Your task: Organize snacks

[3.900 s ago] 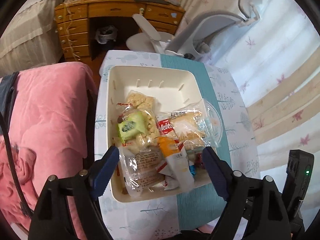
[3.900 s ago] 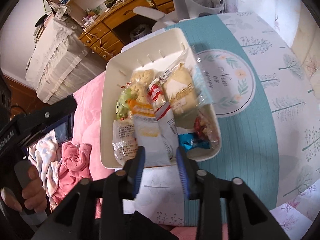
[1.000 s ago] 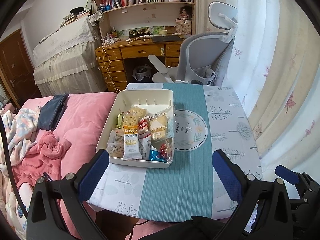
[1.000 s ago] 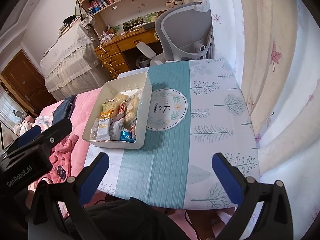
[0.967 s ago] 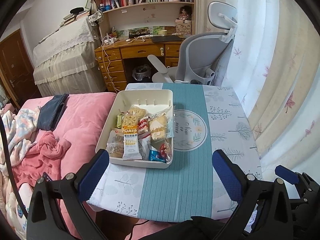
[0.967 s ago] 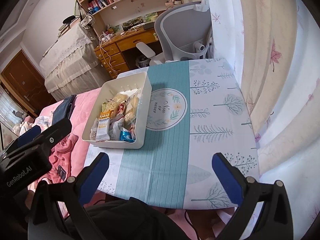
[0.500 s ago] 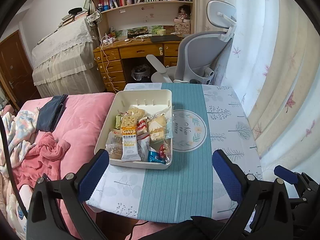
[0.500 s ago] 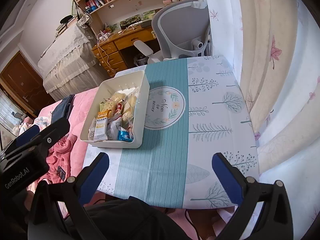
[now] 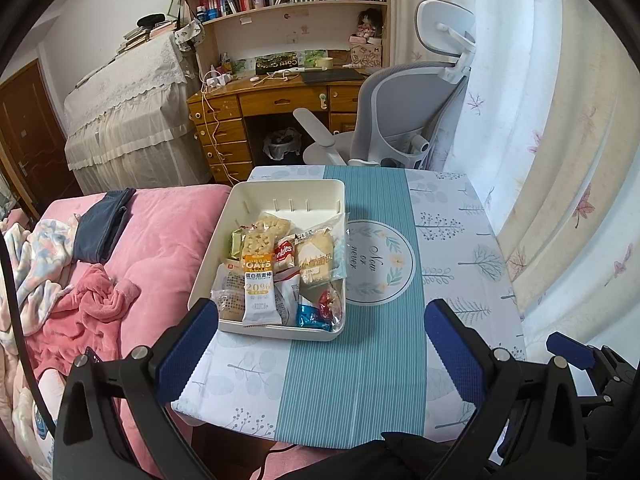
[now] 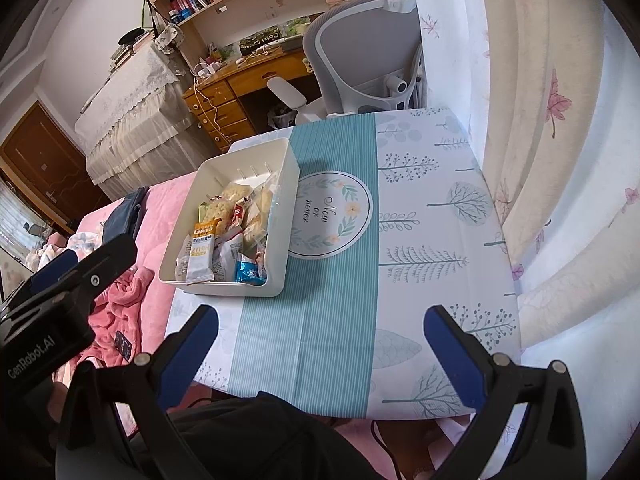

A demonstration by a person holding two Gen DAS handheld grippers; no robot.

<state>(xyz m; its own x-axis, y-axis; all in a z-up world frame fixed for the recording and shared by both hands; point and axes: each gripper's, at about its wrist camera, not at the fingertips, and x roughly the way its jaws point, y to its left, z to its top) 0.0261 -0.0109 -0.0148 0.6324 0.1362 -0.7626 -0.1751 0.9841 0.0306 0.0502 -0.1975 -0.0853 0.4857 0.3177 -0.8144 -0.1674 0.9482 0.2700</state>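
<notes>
A white plastic bin [image 9: 240,208] sits on the left half of the small table and holds several wrapped snacks, among them an oat bar packet [image 9: 259,294], a cracker pack [image 9: 264,236] and a blue candy [image 9: 310,317]. The bin also shows in the right wrist view [image 10: 289,184]. My left gripper [image 9: 320,340] is wide open and empty, held back above the table's near edge. My right gripper [image 10: 320,344] is wide open and empty, also back from the bin, over the near right part of the table.
The table has a teal runner [image 9: 372,320] and a tree-print cloth [image 10: 440,208]. A pink bed [image 9: 152,240] adjoins the table's left side. A grey office chair [image 9: 404,120] and wooden desk [image 9: 280,100] stand beyond. Curtains [image 9: 560,160] hang along the right.
Both grippers have pulled well back and up from the bin since 3.9 s ago, and the right one has opened wide. Over the last second the views shift only slightly.
</notes>
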